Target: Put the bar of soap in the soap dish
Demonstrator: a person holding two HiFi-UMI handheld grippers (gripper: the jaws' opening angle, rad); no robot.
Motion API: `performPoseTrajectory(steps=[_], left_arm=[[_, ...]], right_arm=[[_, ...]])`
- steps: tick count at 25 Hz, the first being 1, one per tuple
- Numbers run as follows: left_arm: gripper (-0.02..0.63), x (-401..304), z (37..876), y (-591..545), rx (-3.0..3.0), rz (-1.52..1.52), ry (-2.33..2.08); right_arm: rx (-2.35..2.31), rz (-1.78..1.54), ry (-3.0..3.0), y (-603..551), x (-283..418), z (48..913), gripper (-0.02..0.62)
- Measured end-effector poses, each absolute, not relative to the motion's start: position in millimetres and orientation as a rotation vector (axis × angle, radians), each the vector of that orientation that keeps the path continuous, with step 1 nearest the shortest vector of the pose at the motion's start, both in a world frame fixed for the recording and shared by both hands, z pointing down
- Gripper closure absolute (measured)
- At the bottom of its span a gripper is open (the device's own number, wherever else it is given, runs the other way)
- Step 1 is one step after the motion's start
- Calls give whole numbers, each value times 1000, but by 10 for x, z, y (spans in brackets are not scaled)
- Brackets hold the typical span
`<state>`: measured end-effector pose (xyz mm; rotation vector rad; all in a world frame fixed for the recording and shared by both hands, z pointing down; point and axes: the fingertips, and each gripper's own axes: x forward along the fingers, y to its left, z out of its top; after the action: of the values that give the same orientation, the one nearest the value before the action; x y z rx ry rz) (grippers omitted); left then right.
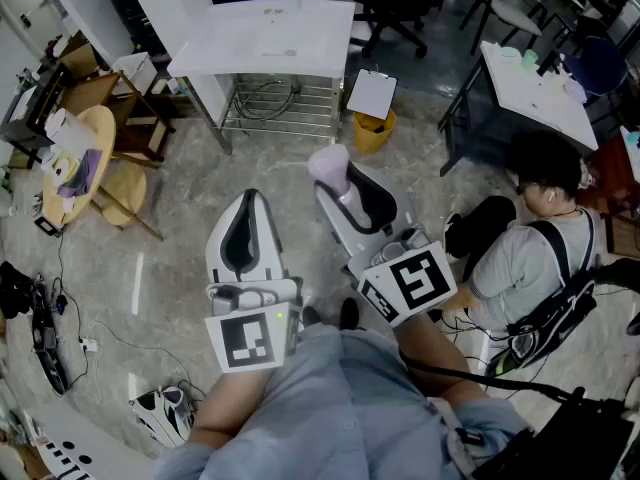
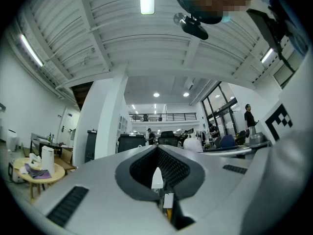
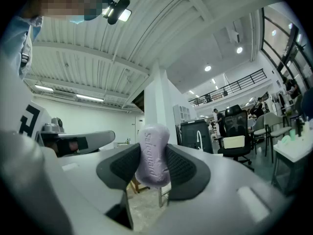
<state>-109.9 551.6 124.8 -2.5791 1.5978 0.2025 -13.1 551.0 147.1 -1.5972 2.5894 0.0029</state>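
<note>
Soap [image 3: 153,153]: clamped in right gripper [image 1: 340,183]; left gripper [image 2: 157,173] closed, empty. Carry level, release only over dish (not in view).

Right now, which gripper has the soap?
The right gripper: its jaws clamp the pale purple soap. The left gripper has its jaws together, with nothing between them.

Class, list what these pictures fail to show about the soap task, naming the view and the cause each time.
- Soap dish: nowhere recognisable; head view, items on the white table are too small.
- Bar of soap: head view, only a blurred end shows; the rest sits between the pads of the right gripper.
- Floor: left gripper view, hidden by the body of the left gripper.
</note>
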Motion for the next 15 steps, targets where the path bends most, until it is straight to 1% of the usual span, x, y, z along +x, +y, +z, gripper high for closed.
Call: performPoseTrajectory(steps=[9,15], left_arm=[[600,-1088,1254,5549,-2577,189,1610],[600,-951,1254,5556,-2576,187,1600]], right_arm=[[-1593,1,2587,5549,-123,1482,426],[-1590,3,2570,5559,21,1476,428]])
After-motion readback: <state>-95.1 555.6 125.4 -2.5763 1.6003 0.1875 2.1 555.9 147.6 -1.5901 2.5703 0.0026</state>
